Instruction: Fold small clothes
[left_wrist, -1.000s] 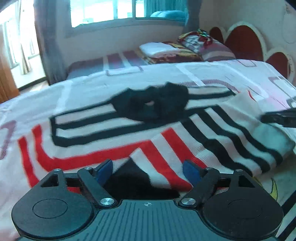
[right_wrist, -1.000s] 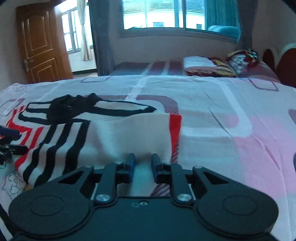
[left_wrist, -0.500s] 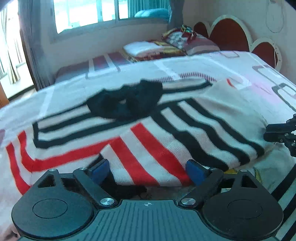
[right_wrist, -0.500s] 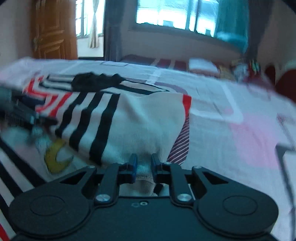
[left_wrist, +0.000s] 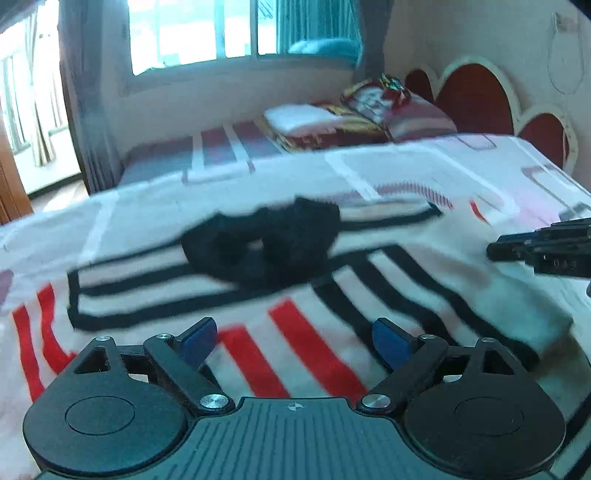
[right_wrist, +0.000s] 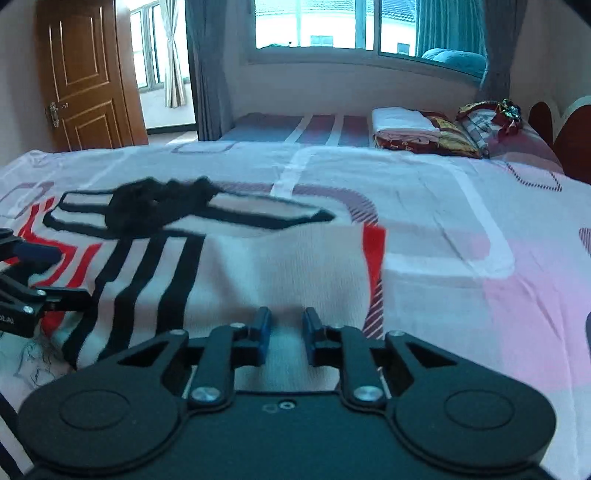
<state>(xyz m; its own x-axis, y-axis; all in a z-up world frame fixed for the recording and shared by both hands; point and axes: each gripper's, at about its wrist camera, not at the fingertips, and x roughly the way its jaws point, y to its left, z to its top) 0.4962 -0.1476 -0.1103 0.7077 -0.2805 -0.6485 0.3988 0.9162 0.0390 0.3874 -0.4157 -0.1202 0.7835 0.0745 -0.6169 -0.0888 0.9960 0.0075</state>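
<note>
Left wrist view: the left gripper (left_wrist: 293, 341) has just been opening and stands wide, nothing pinched, its pads now over the striped sweater (left_wrist: 332, 295), 1 garment lying on the bed (left_wrist: 424, 166) with its long axis left-right.

Right wrist view: the right gripper (right_wrist: 286, 338) has just been opening, a narrow gap now, pads clear of the sweater's white edge.

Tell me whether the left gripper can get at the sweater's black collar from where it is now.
Probably yes. The left gripper is open with nothing between its fingers, and only flat striped sweater lies between it and the black collar. The right gripper stays off to the side.
</note>
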